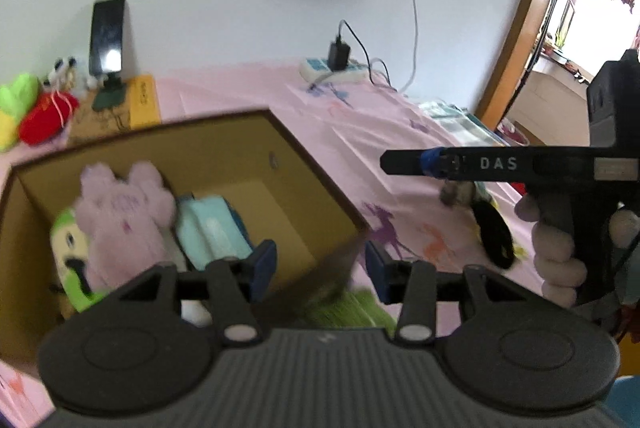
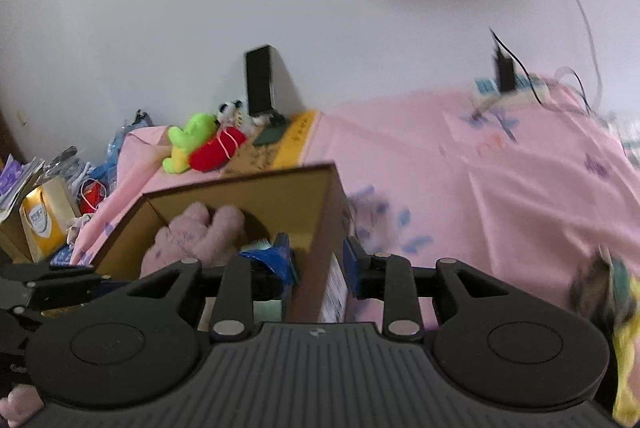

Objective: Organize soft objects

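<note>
An open cardboard box (image 1: 320, 187) sits on the pink sheet. It holds a pink plush (image 1: 120, 220), a green plush (image 1: 72, 260) and a light blue soft item (image 1: 212, 228). My left gripper (image 1: 322, 268) hangs open over the box's near right corner with nothing between its fingers. A green fuzzy toy (image 1: 352, 308) lies just below it, outside the box. My right gripper (image 2: 320, 260) is open and empty, and the box wall (image 2: 320, 211) shows behind its gap. A hand (image 1: 556, 252) holds it right of the box, above a dark and yellow plush (image 1: 494, 232).
A green plush (image 2: 192, 135) and a red plush (image 2: 216, 147) lie at the back by the wall. Beside them is a phone on a stand (image 2: 259, 79). A power strip with a charger (image 1: 332, 67) lies at the far edge. Bags and clutter (image 2: 40, 211) stand on the left.
</note>
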Motion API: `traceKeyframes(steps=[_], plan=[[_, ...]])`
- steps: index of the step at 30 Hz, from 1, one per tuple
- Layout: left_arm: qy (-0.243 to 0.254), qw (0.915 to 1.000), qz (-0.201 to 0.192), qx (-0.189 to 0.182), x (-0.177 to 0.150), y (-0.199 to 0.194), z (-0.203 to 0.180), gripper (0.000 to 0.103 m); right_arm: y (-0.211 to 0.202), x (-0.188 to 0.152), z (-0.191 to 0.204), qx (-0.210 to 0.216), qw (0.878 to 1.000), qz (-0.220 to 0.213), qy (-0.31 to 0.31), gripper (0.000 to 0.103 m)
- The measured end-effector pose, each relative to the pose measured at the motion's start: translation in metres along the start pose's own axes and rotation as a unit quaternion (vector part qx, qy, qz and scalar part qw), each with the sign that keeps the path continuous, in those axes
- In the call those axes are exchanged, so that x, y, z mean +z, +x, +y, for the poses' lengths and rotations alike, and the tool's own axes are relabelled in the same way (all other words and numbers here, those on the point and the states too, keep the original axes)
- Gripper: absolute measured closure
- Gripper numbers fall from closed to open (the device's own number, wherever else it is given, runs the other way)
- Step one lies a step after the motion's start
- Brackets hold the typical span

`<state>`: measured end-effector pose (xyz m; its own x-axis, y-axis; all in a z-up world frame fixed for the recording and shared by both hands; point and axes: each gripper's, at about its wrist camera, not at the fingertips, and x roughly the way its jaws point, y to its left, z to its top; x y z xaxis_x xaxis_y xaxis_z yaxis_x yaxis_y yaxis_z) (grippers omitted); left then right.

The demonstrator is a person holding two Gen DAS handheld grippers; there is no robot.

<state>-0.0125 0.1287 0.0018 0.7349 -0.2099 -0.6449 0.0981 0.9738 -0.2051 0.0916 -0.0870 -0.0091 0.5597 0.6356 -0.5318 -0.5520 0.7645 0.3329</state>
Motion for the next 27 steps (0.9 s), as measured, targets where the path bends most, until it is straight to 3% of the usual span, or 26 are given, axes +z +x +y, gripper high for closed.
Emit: traceKeyframes(steps=[5, 11, 14, 22, 25, 27], plan=[[-0.026, 0.9988, 0.042, 0.003, -0.026, 0.021, -0.014, 0.055, 0.005, -0.030, -0.021, -0.011, 0.997, 0.062, 0.052, 0.091], [-0.043, 0.9949, 0.089, 0.023, -0.054, 0.051, -0.024, 0.054, 0.014, -0.060, -0.038, 0.012, 0.985, 0.123, 0.120, 0.091], [-0.054, 0.9928, 0.106, 0.020, -0.062, 0.064, -0.028, 0.048, 0.016, -0.070, -0.042, 0.024, 0.981, 0.142, 0.133, 0.090], [-0.057, 0.9899, 0.121, 0.046, -0.064, 0.090, -0.028, 0.048, 0.033, -0.085, -0.047, 0.053, 0.969, 0.181, 0.158, 0.090], [-0.076, 0.9892, 0.122, 0.030, -0.061, 0.096, -0.026, 0.049, 0.042, -0.089, -0.044, 0.059, 0.967, 0.192, 0.158, 0.090], [-0.082, 0.9889, 0.121, 0.024, -0.059, 0.099, -0.027, 0.056, 0.046, -0.093, -0.043, 0.064, 0.965, 0.198, 0.162, 0.090]])
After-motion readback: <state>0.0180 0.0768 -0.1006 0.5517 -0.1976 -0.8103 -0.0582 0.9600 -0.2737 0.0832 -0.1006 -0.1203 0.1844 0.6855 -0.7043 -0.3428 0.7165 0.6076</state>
